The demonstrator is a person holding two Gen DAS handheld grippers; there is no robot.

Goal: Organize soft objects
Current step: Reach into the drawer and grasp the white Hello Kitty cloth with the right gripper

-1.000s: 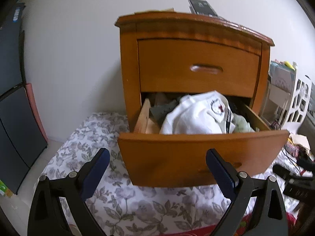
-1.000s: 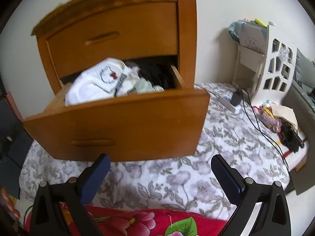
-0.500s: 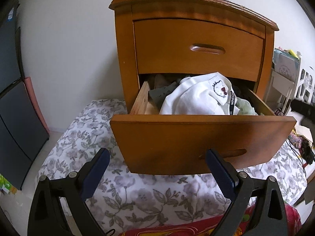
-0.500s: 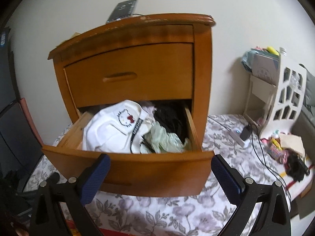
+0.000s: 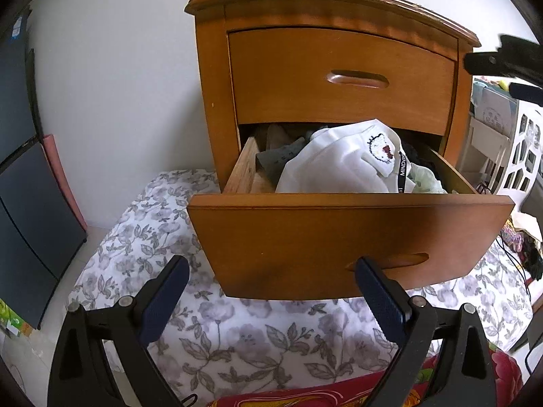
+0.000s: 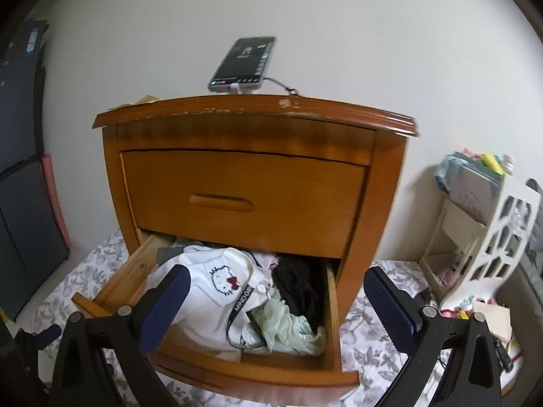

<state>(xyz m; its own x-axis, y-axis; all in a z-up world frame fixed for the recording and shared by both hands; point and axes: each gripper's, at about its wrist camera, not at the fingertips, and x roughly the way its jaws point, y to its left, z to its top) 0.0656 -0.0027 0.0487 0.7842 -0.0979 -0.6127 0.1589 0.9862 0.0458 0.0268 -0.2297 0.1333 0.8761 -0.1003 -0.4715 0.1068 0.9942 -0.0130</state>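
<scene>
**Both grippers lifted toward the open drawer**

In the last second the right gripper point(image 6: 275, 305) has come up from low, in front of the drawer face, and now looks down into the lower drawer point(image 6: 334, 308) from above. The left gripper point(image 5: 271, 295) has moved closer and hangs just before the drawer front point(image 5: 339, 237). Both have their fingers point(image 6: 163, 308) spread wide apart and hold nothing. I judge that the reach for the clothes is about to begin and that no piece is taken yet.

The clothes lie in a heap inside the pulled-out drawer: a white garment point(image 6: 217, 291) with a cat face on top, a pale green cloth point(image 6: 288, 329) beside it at the front, a black piece point(image 6: 298, 288) behind that, and something grey point(image 5: 281, 161) on the left side.

The nightstand point(image 6: 251, 129) stands on a bed cover with grey flowers point(image 5: 237, 335); its upper drawer point(image 6: 237, 200) is closed. A phone point(image 6: 242, 62) stands on top, against the white wall point(image 6: 339, 34). To the right, near the wall, is a white rack point(image 6: 492, 230) with small things, and dark panels point(image 5: 20, 183) lean at the left.
</scene>
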